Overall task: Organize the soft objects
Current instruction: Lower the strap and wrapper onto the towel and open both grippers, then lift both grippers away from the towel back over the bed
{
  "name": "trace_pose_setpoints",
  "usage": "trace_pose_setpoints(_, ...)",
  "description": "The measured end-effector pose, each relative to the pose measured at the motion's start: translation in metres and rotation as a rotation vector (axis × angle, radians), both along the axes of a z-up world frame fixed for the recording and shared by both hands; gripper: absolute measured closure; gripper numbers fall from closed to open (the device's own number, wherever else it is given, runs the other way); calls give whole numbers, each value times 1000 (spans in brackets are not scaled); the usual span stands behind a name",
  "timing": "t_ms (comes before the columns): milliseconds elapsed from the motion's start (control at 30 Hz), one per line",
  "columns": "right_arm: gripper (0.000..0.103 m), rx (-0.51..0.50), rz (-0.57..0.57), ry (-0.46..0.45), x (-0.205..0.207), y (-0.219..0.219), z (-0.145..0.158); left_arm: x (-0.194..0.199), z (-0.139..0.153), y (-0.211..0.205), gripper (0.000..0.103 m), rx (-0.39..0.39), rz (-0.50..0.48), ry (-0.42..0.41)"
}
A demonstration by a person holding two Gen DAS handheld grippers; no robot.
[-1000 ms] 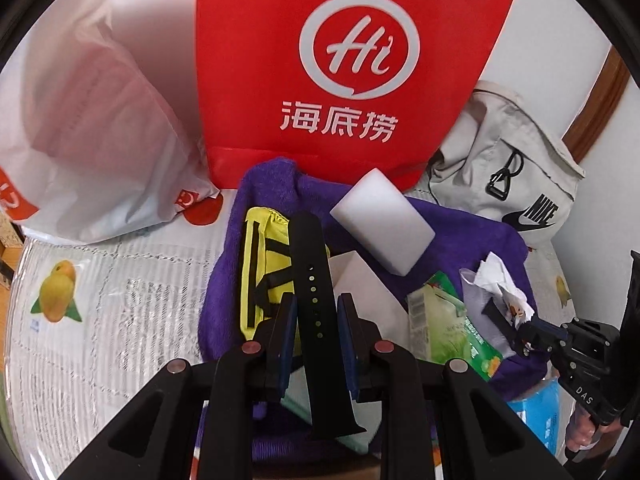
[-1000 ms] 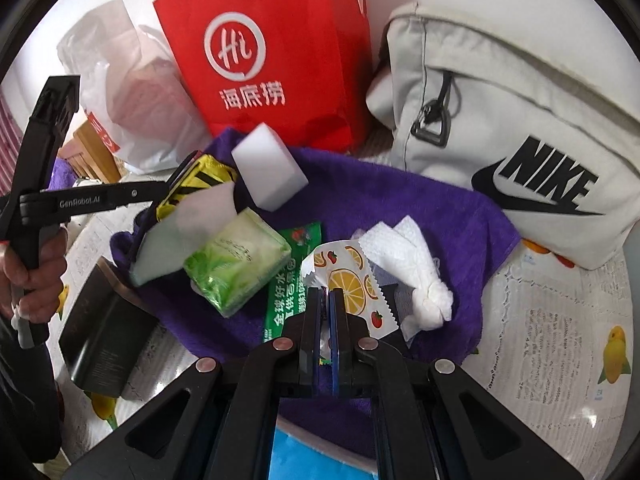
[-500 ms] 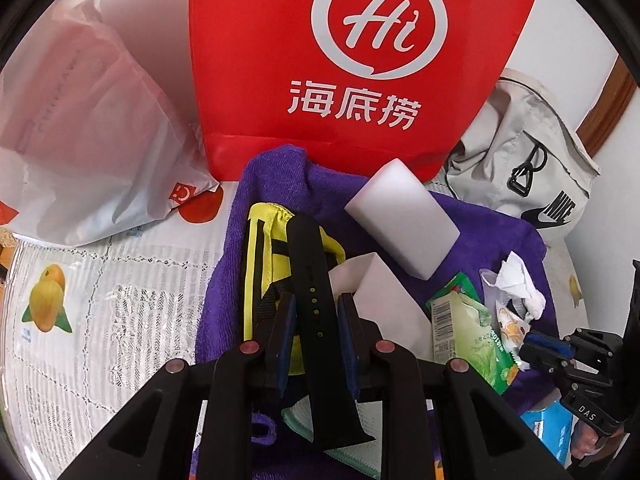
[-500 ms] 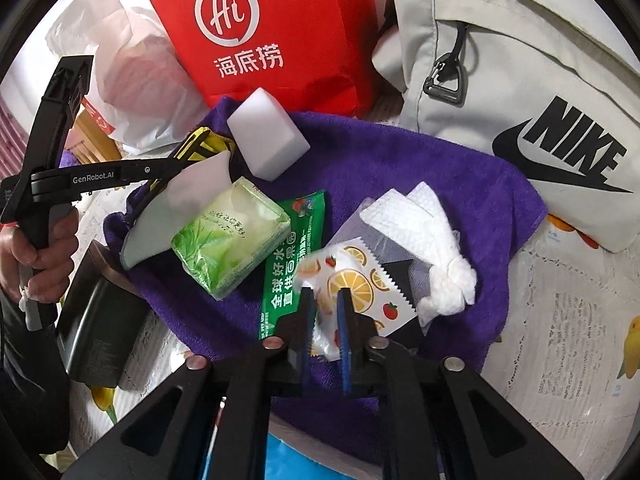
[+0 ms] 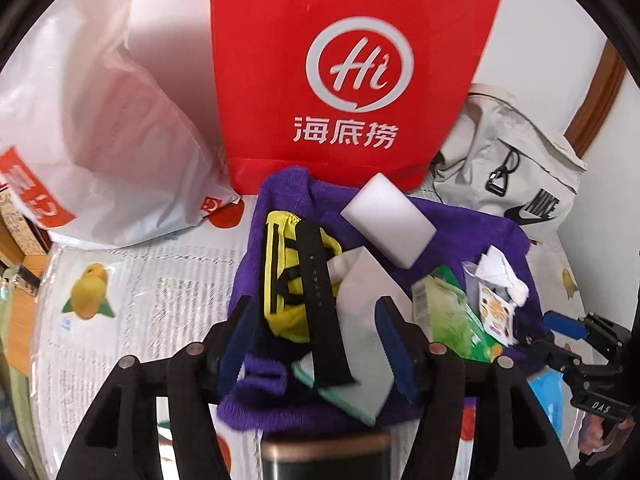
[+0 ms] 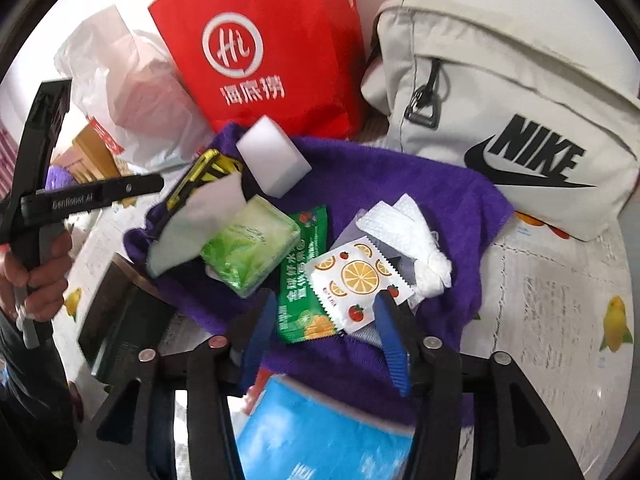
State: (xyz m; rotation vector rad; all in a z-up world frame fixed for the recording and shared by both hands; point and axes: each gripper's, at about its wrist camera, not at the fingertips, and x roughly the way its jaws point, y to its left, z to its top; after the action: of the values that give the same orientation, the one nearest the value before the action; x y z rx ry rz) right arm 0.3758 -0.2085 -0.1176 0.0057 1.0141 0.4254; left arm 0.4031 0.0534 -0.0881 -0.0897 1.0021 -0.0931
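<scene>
Both sets of jaws are opening: the left gripper (image 5: 316, 336) straddles the black strap (image 5: 320, 300) and the right gripper (image 6: 326, 328) the orange-print sachet (image 6: 354, 280), pads clear of both, low in each frame. Either could snag a rising pad and slide off the purple towel (image 6: 400, 184) (it sits loosely piled at mid-frame). Beyond lie the fruit-print tablecloth (image 5: 132, 264), the red bag (image 5: 348, 72) and a white wall along the top.

You see both pictures bright, with soft daylight and only faint shadows. The round lens bends everything near the dark corners. The red bag (image 5: 352, 80) looks sharp, but the blue pack (image 6: 324, 436) down low is blurry.
</scene>
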Motion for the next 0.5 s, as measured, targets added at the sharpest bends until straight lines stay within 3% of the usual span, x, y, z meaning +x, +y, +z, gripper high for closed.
trace_pose_setpoints(200, 41, 3, -45, -21, -29, -2, 21, -45, 24, -2, 32, 15, 3, -33)
trace_pose_setpoints(400, 29, -21, -88, -23, -68, 3, 28, -103, 31, -20, 25, 91, -16, -46)
trace_pose_setpoints(500, 23, -10, -107, -28, -91, 5, 32, -135, 36, -24, 20, 75, -20, -54)
